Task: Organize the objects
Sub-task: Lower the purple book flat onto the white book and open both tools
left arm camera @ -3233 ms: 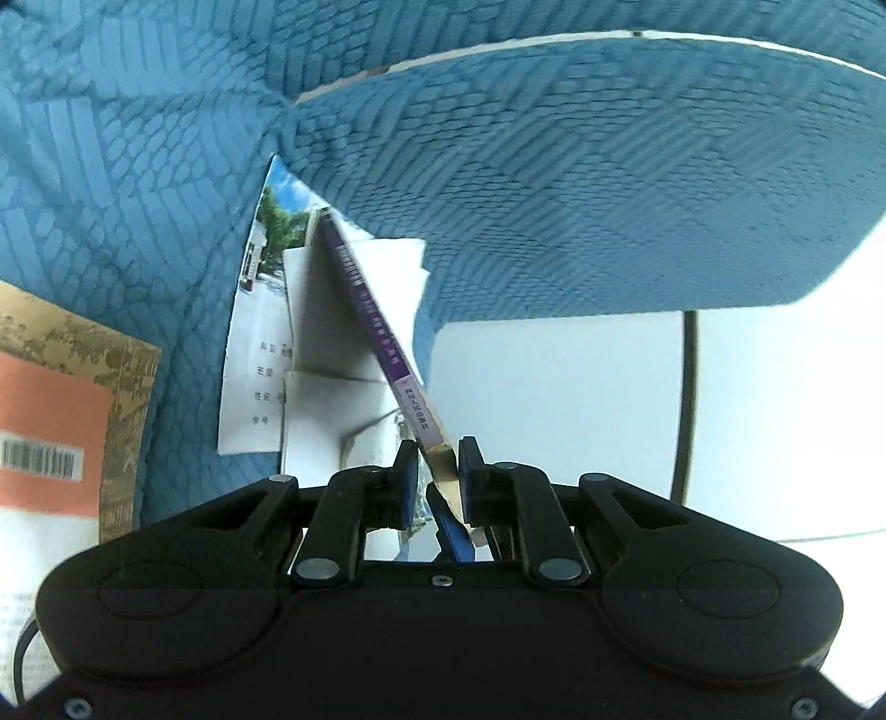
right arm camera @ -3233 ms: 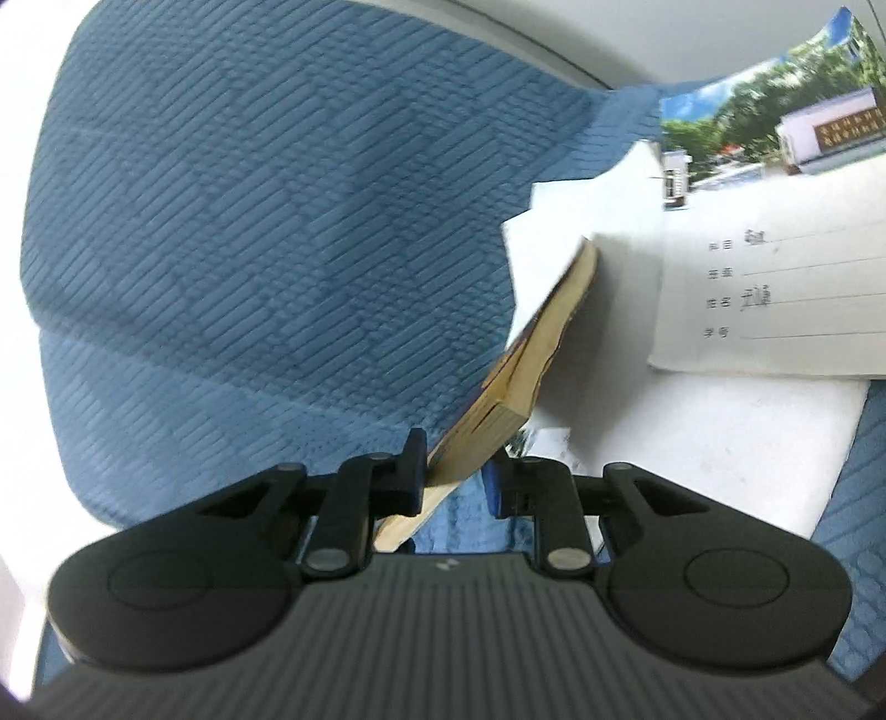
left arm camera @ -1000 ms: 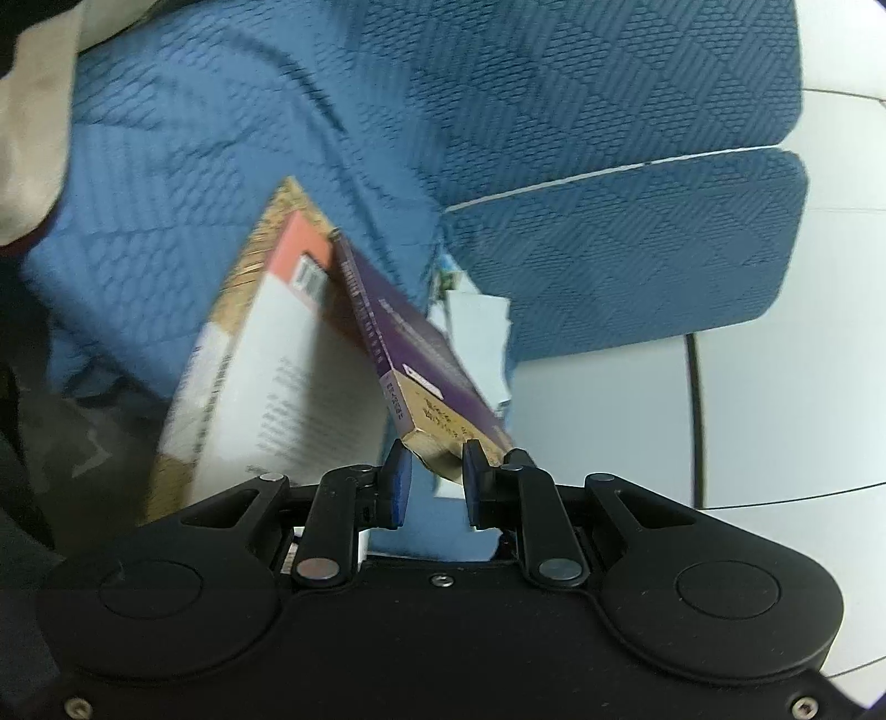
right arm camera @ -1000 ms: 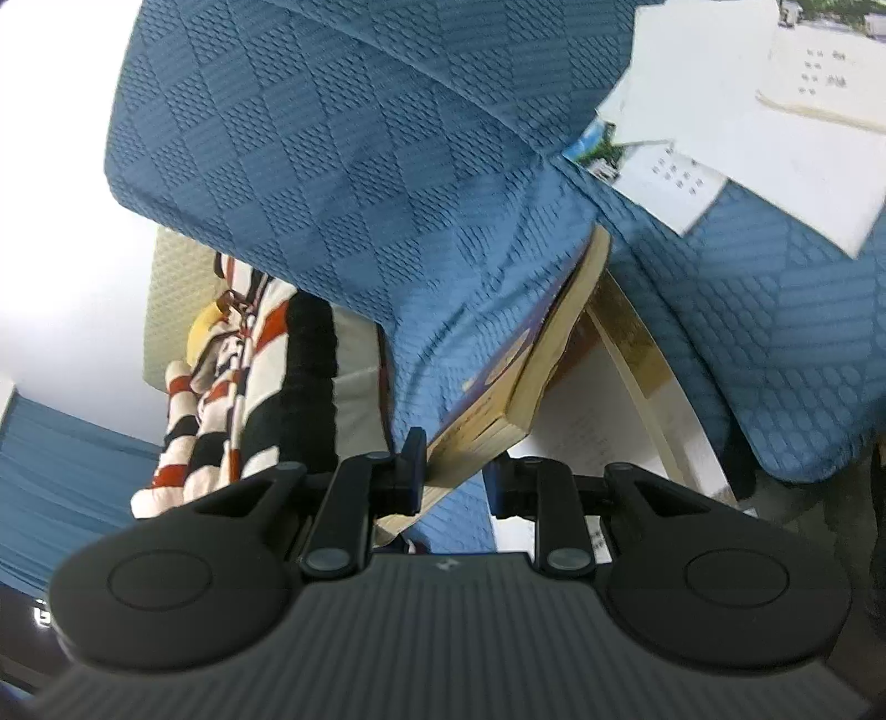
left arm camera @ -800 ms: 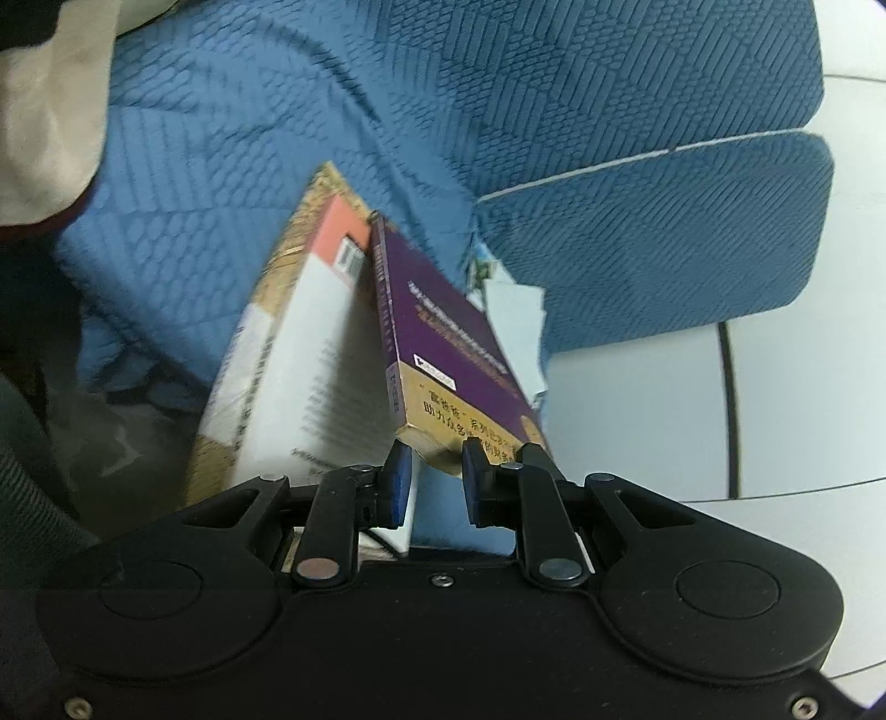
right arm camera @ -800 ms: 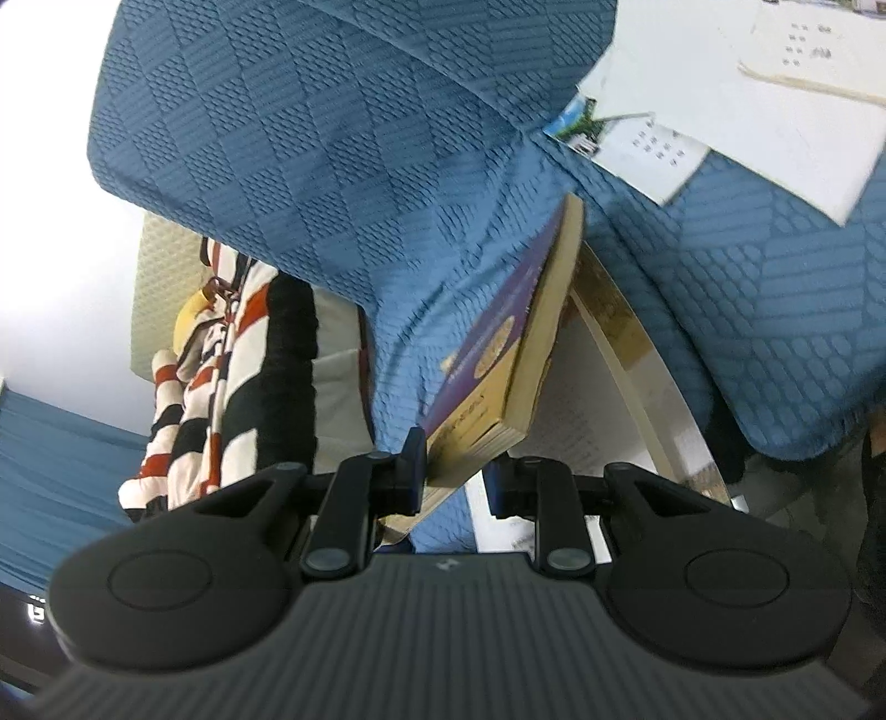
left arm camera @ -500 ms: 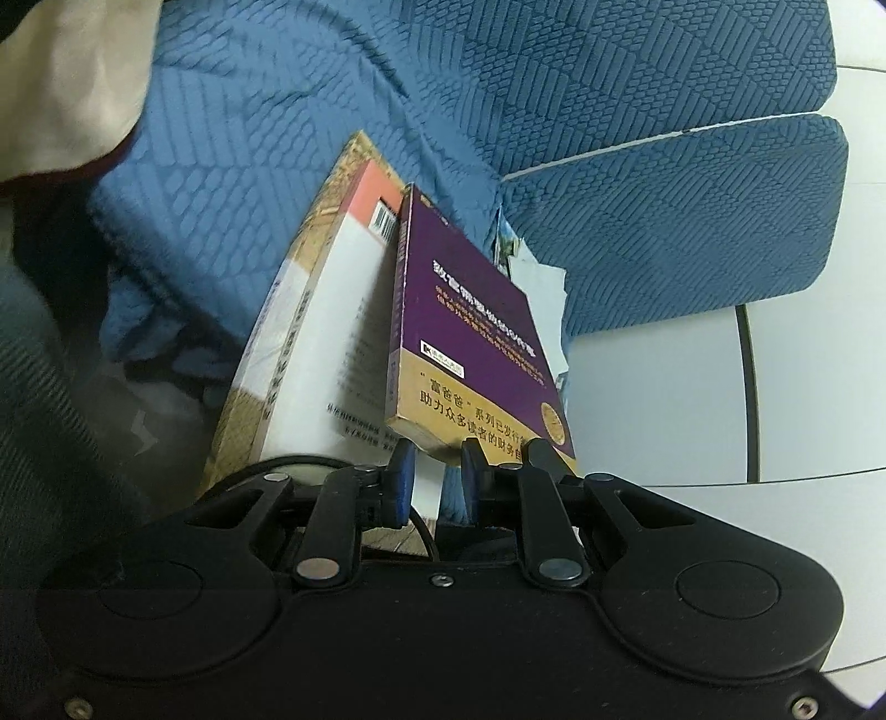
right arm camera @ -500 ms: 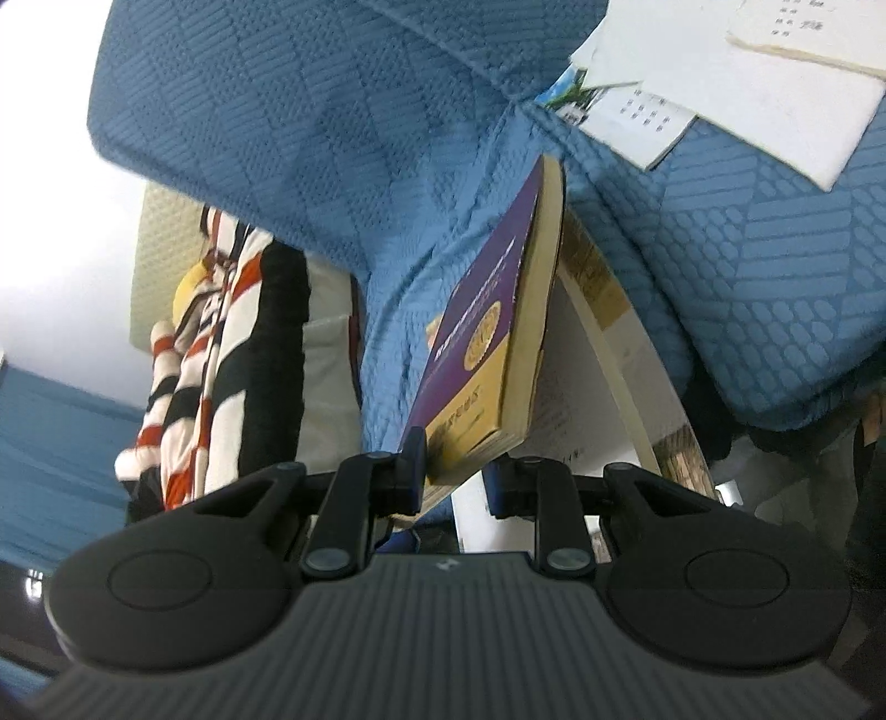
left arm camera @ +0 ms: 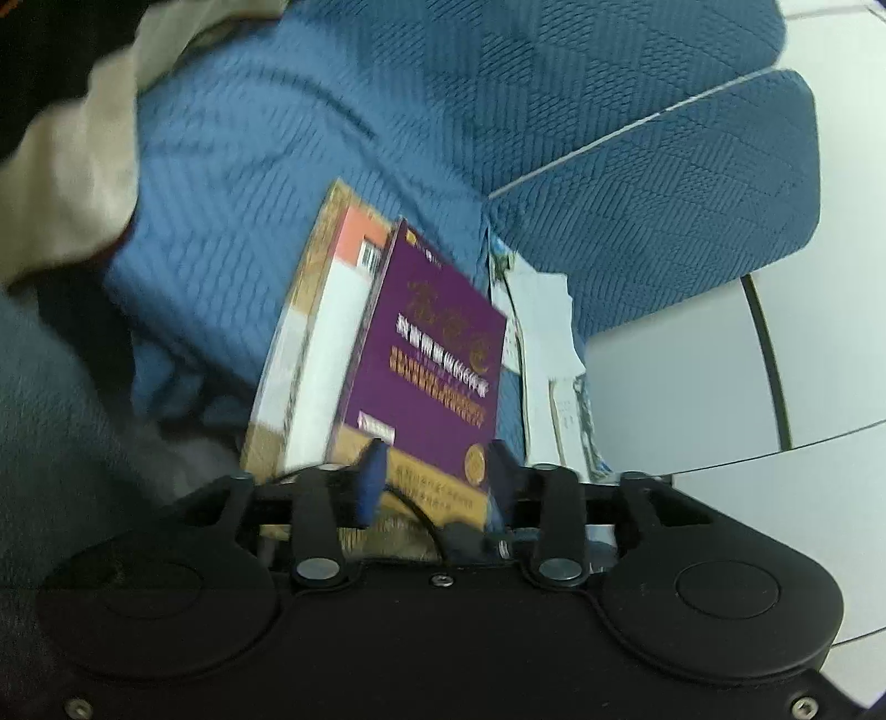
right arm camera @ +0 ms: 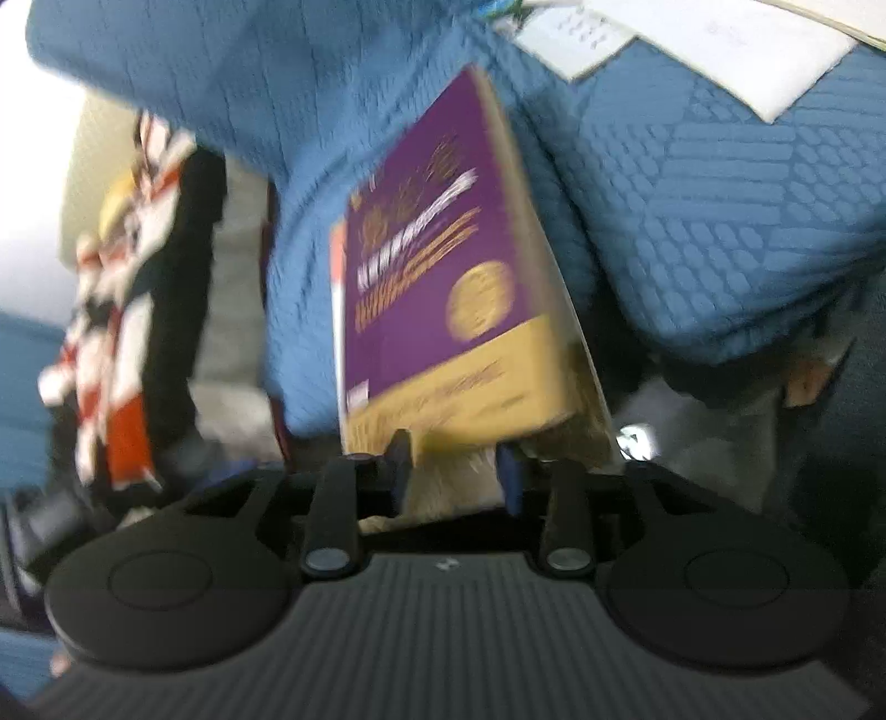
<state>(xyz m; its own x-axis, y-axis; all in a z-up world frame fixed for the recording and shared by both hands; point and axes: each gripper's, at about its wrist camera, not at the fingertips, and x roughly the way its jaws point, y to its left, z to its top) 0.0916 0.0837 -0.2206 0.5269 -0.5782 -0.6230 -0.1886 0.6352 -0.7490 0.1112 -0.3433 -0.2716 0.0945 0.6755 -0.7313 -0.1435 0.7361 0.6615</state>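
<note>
A purple book with a gold band (left arm camera: 426, 354) lies cover-up on a larger white and orange book (left arm camera: 326, 332), which leans against the blue sofa cushion (left arm camera: 310, 166). My left gripper (left arm camera: 436, 465) is at the purple book's near edge. Its jaws are opening, and the blue pads stand off to either side of the gold band without pressing it. In the blurred right wrist view, the same purple book (right arm camera: 432, 288) sits just past my right gripper (right arm camera: 454, 454). Those jaws are opening too, and the book's near edge is just beyond the gap, free of the pads.
Loose white papers (left arm camera: 545, 332) lie on the seat to the right of the books, and show as papers (right arm camera: 692, 50) at the top right. A striped red, black and white fabric (right arm camera: 127, 310) hangs at the left. A beige cloth (left arm camera: 72, 166) and a white tiled floor (left arm camera: 692, 360) flank the sofa.
The purple book, held on edge by both grippers, has tipped down flat onto the larger book. Both pairs of jaws have spread apart and released it.
</note>
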